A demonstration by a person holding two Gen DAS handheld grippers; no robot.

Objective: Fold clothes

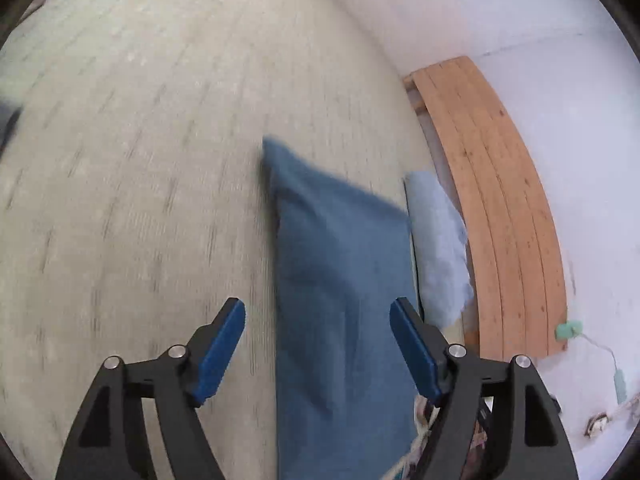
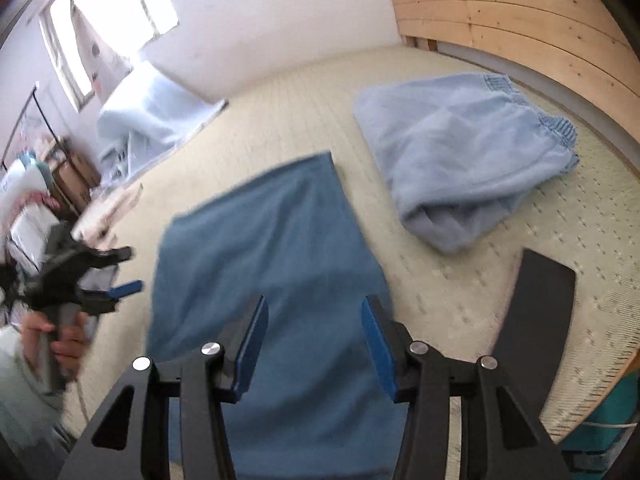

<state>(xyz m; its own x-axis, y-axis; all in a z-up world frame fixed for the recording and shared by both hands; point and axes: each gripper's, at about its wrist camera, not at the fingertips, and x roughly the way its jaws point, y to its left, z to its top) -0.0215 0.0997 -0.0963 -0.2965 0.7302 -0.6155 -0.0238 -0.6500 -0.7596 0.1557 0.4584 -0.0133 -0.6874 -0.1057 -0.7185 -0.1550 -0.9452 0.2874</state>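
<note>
A dark blue garment (image 2: 276, 264) lies flat as a long strip on the beige mattress (image 2: 460, 304); it also shows in the left wrist view (image 1: 340, 280). A light blue garment (image 2: 464, 148) lies folded and bunched beyond it, near the headboard, and shows in the left wrist view (image 1: 438, 248). My right gripper (image 2: 315, 316) is open and empty above the near part of the dark blue garment. My left gripper (image 1: 318, 316) is open and empty above the garment's left edge. It also shows at the left of the right wrist view (image 2: 124, 278), held in a hand.
A wooden headboard (image 2: 520, 12) stands behind the mattress, also in the left wrist view (image 1: 500, 200). A flat black board (image 2: 536, 320) lies on the mattress at the right. A pale blue bundle (image 2: 152, 116) and cluttered shelves (image 2: 40, 184) sit at the left.
</note>
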